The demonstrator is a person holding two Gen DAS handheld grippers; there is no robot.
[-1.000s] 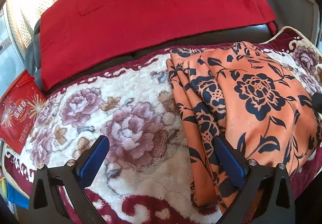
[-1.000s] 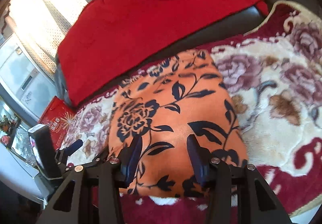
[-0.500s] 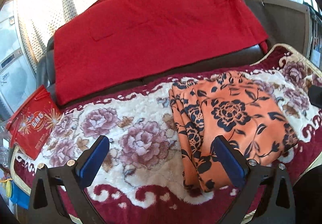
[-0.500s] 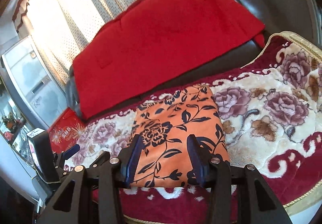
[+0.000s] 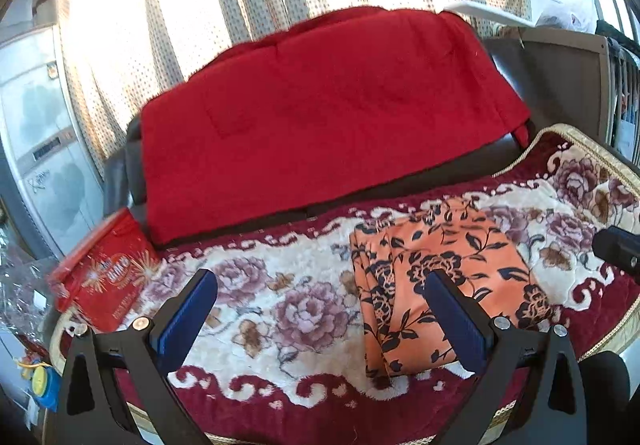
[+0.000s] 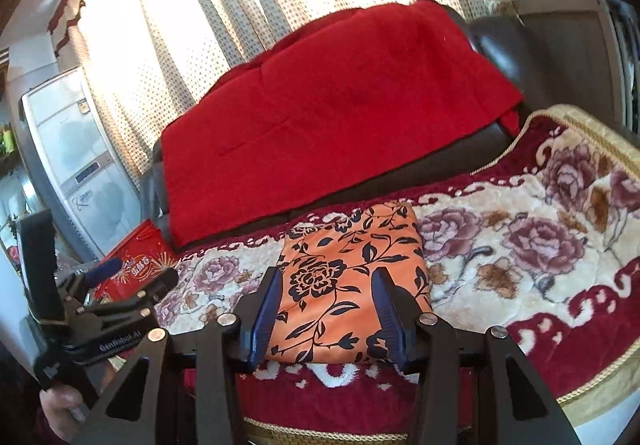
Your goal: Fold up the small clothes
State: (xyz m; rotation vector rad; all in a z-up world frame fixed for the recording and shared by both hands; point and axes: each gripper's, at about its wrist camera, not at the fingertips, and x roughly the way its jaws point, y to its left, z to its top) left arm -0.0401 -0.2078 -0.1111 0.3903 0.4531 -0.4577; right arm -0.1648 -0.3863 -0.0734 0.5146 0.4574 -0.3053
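Both tongs hung above the near edge of the floral blanket (image 5: 304, 309), clear of the cloth and holding nothing. Left gripper (image 5: 320, 319) stood spread wide, its blue pads well apart with bare blanket showing between them. Right gripper (image 6: 326, 315) was parted more narrowly — about half open — and nothing lay between its jaws either.

The folded orange garment (image 6: 352, 285) lay flat on the blanket just beyond the right gripper's fingertips, framed between them. For the left gripper it sat ahead and off to the right, its stacked fold edges facing that tool's open span. Behind it rose the sofa back under a red throw (image 5: 320, 117); a red bag (image 5: 104, 281) sat far off to the left.

By my judgement the folding of this piece was finished — a neat rectangle, edges aligned. Next would come fetching another garment, though none could be seen in either view.
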